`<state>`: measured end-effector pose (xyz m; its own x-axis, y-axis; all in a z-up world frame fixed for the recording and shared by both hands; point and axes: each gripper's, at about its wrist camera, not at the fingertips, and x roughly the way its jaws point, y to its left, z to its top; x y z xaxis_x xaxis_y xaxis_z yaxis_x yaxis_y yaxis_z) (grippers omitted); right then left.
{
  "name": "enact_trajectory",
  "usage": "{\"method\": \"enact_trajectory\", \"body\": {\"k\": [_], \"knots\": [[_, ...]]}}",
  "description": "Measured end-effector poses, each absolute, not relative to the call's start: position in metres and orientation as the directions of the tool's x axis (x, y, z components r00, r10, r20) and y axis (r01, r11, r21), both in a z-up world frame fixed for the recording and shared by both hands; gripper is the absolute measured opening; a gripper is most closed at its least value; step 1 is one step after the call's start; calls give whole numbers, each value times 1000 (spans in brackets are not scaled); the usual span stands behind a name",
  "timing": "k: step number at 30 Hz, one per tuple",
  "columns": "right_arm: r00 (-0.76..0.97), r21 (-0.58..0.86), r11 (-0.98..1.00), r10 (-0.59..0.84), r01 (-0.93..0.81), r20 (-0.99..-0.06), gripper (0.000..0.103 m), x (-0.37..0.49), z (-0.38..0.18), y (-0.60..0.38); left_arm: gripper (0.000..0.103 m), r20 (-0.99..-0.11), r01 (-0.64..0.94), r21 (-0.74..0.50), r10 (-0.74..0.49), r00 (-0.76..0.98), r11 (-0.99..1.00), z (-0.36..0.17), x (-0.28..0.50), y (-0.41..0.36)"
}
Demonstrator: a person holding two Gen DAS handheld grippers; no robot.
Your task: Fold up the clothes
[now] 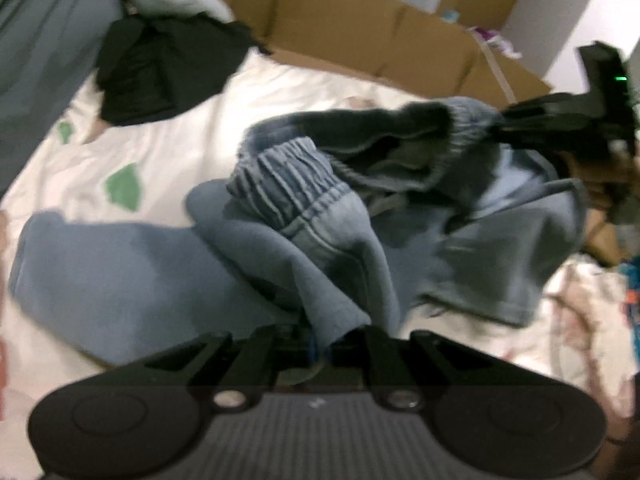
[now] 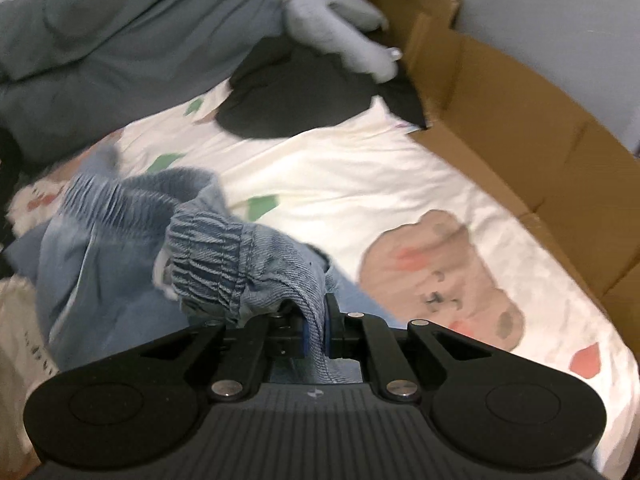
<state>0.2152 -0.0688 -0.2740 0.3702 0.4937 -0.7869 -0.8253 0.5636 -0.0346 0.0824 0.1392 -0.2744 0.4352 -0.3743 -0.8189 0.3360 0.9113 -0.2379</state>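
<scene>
Blue denim pants (image 1: 304,216) with an elastic waistband hang bunched between my two grippers above a white printed bedsheet (image 1: 168,148). My left gripper (image 1: 320,350) is shut on a fold of the pants fabric. My right gripper (image 2: 316,332) is shut on the waistband edge of the same pants (image 2: 208,252). The right gripper also shows in the left wrist view (image 1: 504,130) at the far right, pinching the waistband. A pant leg (image 1: 104,276) trails on the sheet at the left.
A black garment (image 1: 160,72) lies at the back of the bed, also in the right wrist view (image 2: 296,100). A grey-green duvet (image 2: 100,48) is heaped at the left. Open cardboard boxes (image 2: 532,128) line the far side. A pale blue garment (image 2: 340,32) lies by the boxes.
</scene>
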Motion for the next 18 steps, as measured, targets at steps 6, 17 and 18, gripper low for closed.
{"method": "enact_trajectory", "body": {"k": [6, 17, 18], "knots": [[391, -22, 601, 492, -799, -778, 4, 239, -265, -90, 5, -778, 379, -327, -474, 413, 866, -260, 88, 111], [419, -12, 628, 504, -778, -756, 4, 272, -252, -122, 5, -679, 392, -490, -623, 389, 778, -243, 112, 64], [424, -10, 637, 501, -771, -754, 4, 274, -253, -127, 5, -663, 400, -508, -643, 384, 763, -239, 113, 58]]}}
